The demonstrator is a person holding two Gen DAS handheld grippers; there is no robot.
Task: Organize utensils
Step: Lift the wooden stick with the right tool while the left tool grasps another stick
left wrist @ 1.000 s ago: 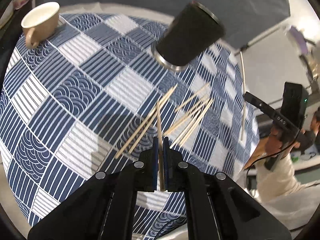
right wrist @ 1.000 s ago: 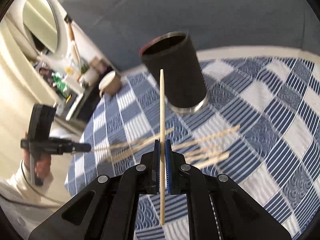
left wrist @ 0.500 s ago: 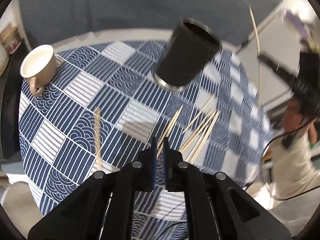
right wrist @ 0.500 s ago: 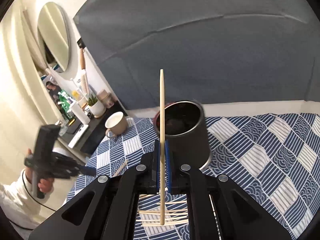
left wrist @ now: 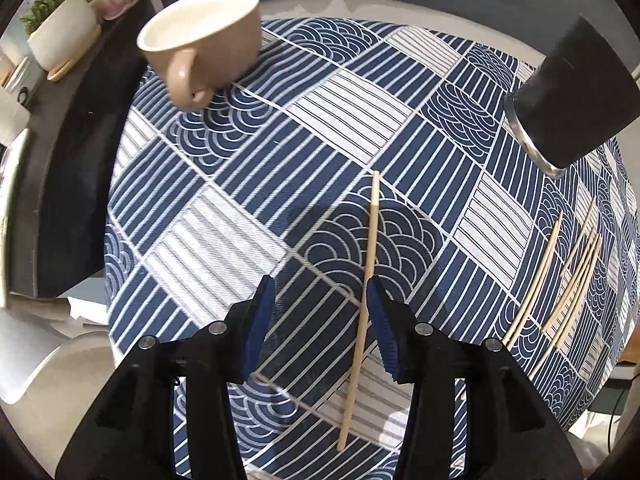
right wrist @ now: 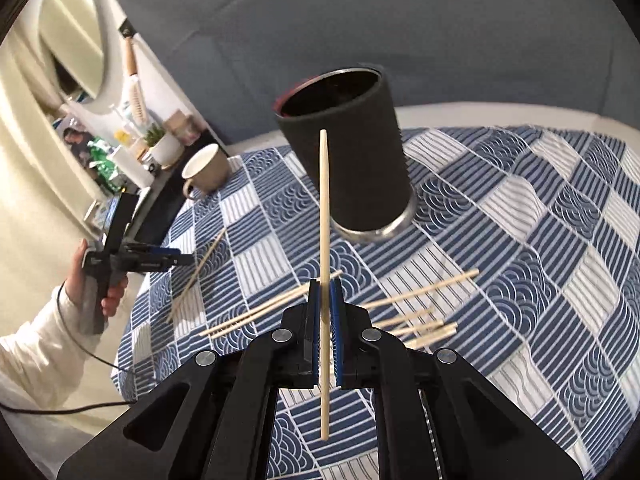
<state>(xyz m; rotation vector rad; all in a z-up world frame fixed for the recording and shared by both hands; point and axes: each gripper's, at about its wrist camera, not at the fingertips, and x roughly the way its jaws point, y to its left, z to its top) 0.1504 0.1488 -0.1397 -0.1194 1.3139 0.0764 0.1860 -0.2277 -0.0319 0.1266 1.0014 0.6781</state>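
Two grippers worked: right gripper (right wrist: 325,312) pinched one chopstick (right wrist: 325,216) upright, best lowered tip-first into the holder (right wrist: 352,152), while left gripper (left wrist: 320,312) fingers gaped over a loose chopstick (left wrist: 366,256).

my left gripper (left wrist: 320,320): black angular arms, blue ribbed pads (left wrist: 262,320), round silver screws. right gripper (right wrist: 325,336) built the same. at nine o'clock in the right view, my bare hand (right wrist: 94,280), cream sleeve (right wrist: 36,344), thin black cable (right wrist: 60,408) trailing.
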